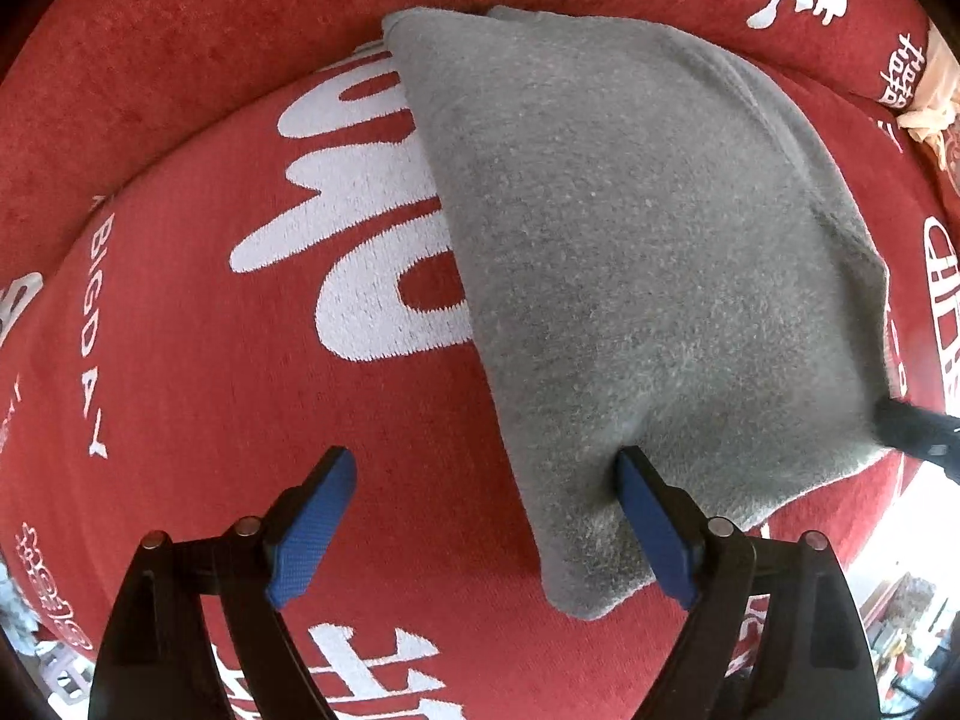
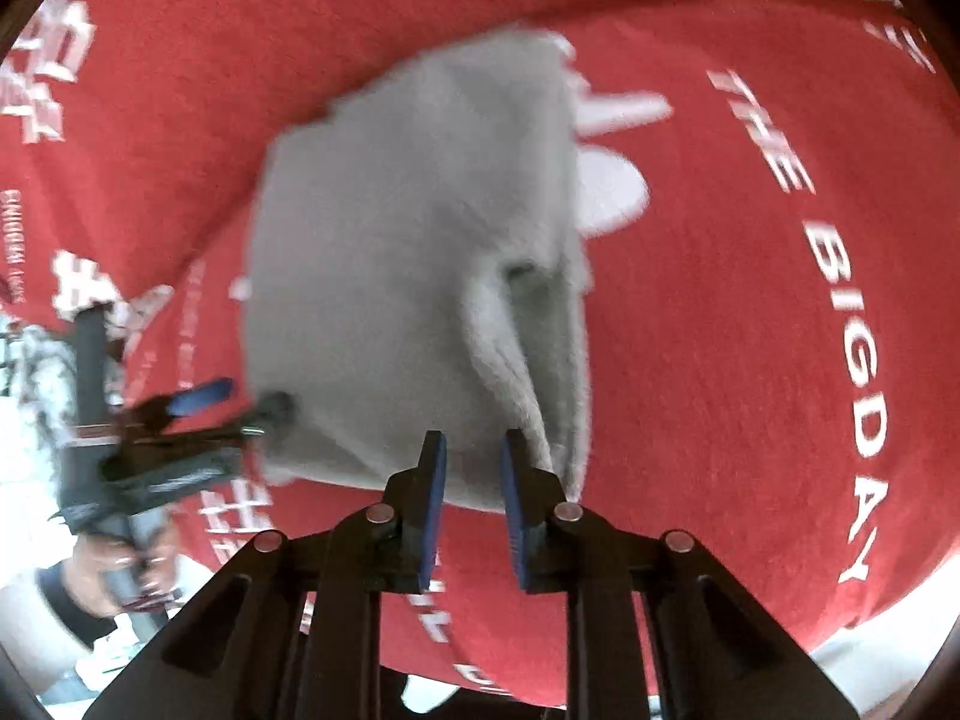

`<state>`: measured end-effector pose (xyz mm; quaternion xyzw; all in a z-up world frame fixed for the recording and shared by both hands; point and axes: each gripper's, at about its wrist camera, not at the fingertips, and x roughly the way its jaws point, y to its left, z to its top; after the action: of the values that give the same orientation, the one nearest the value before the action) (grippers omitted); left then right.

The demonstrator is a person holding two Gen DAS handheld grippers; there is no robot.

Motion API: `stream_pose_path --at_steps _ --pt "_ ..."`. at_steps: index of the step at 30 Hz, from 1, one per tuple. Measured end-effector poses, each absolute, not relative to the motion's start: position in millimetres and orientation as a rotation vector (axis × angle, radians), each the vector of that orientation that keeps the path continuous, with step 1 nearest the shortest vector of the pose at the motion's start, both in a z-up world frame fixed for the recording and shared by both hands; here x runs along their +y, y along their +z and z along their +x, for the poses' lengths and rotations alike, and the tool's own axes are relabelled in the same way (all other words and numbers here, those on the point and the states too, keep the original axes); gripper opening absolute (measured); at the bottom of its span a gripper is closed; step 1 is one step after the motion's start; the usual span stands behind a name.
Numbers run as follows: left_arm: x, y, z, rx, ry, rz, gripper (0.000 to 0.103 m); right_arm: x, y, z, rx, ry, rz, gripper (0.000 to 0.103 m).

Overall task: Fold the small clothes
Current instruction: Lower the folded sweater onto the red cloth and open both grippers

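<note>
A folded grey fleece garment (image 1: 630, 252) lies on a red cover with white lettering (image 1: 240, 420). My left gripper (image 1: 480, 480) is open wide at the garment's near left corner; its right finger (image 1: 654, 528) rests on the grey cloth, its left finger (image 1: 312, 522) is over the red cover. In the right wrist view the garment (image 2: 408, 252) is blurred. My right gripper (image 2: 474, 456) is slightly open at the garment's near edge, beside a raised ridge of cloth (image 2: 510, 348). The left gripper (image 2: 240, 408) shows at the garment's left side.
The red cover bulges like a cushion, with a seam and raised back (image 1: 180, 60) behind the garment. A pale cloth (image 1: 936, 96) sits at the far right. A person's hand and torso (image 2: 114, 570) show at lower left, beyond the cushion edge.
</note>
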<state>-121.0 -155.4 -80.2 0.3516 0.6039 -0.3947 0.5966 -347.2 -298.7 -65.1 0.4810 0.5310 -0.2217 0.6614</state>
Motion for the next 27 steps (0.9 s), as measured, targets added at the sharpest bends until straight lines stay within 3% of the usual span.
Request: stream_pose_path --at_steps 3,7,9,17,27 --pt "-149.6 -80.3 -124.7 1.404 -0.92 0.808 0.089 -305.5 -89.1 -363.8 1.19 -0.558 1.207 0.01" --pt "-140.5 -81.4 -122.9 1.409 -0.93 0.791 0.089 -309.9 -95.3 -386.1 1.106 -0.629 1.328 0.008" --pt "-137.7 -81.5 -121.8 1.416 -0.93 0.78 0.089 -308.6 -94.2 -392.6 1.142 -0.689 1.303 0.016" --pt "-116.6 -61.6 -123.5 1.393 -0.92 0.776 0.088 -286.6 -65.5 -415.7 1.056 -0.763 1.356 0.017" --pt "-98.8 -33.1 -119.9 1.414 -0.926 0.737 0.088 -259.5 -32.5 -388.8 1.004 -0.744 1.322 0.041"
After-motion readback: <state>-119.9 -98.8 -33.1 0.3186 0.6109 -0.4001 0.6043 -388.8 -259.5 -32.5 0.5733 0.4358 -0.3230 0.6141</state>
